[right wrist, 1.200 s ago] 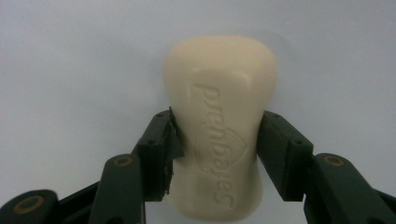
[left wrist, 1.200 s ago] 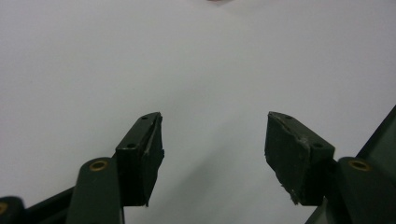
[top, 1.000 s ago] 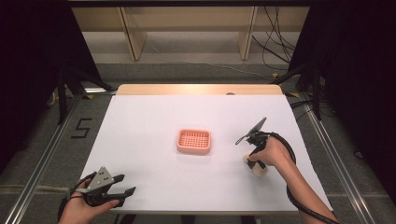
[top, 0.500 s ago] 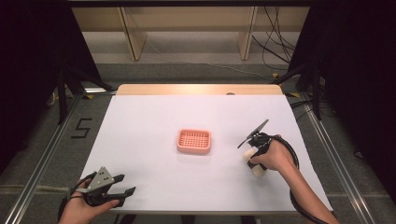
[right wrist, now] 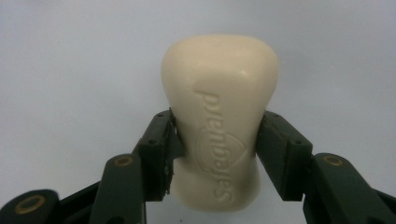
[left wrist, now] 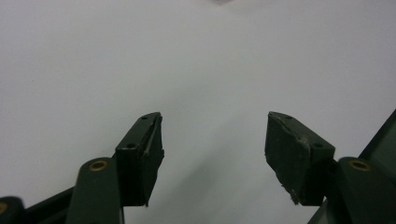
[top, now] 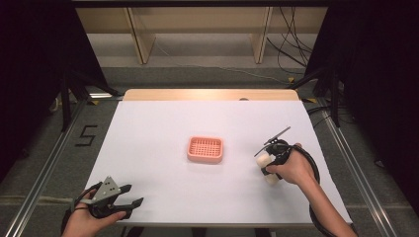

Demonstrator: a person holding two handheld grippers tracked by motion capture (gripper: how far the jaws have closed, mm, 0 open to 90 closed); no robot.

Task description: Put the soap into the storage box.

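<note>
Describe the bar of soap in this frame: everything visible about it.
The bar of soap is cream-white, smooth and waxy-looking, with rounded ends and a narrowed waist. One broad face carries a raised "Safeguard" name and a shield outline. It looks whole and dry. The right tongs are shut on it, the two black jaws pressing its waist from either side. In the high view the bar sits in the person's right hand at the table's right side, to the right of the pink soap dish and apart from it.

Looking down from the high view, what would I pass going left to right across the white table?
Left hand-held gripper, jaws open, at the near left corner → pink soap dish in the middle → bar of soap clamped in the right hand-held gripper.
</note>
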